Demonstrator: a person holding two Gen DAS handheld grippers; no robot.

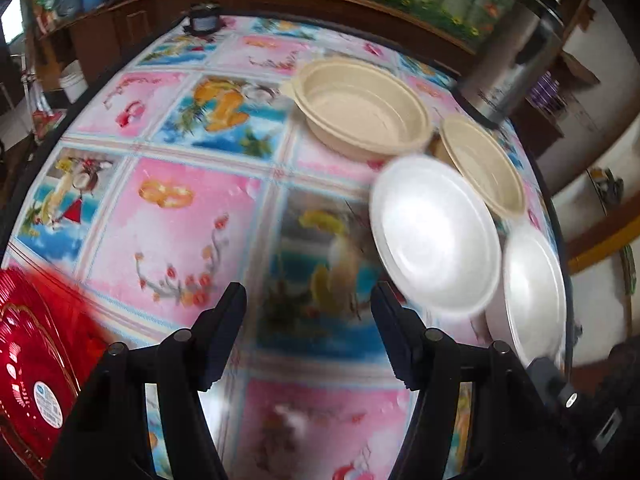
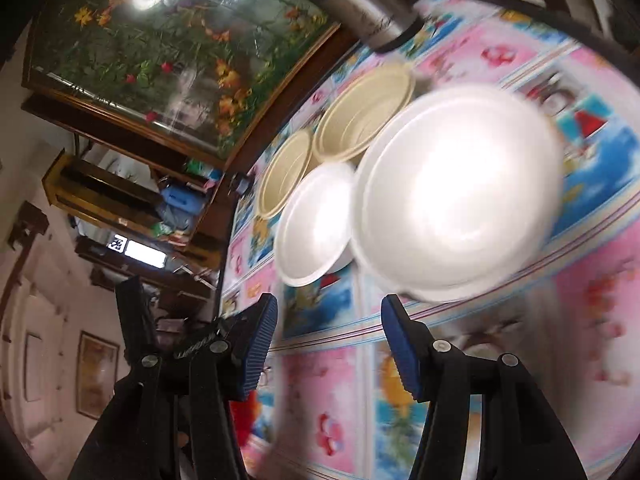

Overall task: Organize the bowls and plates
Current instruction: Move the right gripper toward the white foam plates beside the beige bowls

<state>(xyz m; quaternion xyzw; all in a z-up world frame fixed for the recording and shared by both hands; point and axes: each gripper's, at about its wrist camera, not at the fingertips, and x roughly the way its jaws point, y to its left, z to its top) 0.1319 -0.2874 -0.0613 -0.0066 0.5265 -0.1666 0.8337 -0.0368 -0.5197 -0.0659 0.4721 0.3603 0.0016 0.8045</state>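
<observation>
Two beige bowls and two white bowls sit on a flowered tablecloth. In the left wrist view the big beige bowl is far centre, the small beige bowl right of it, one white bowl nearer, the other white bowl at the right edge. My left gripper is open and empty above the cloth, left of the white bowls. In the tilted right wrist view a white bowl is just ahead of my open, empty right gripper, with another white bowl and the beige bowls beyond.
A stack of red plates lies at the near left. A steel thermos stands at the far right table edge. A dark jar sits at the far edge. Wooden cabinet and shelves stand behind the table.
</observation>
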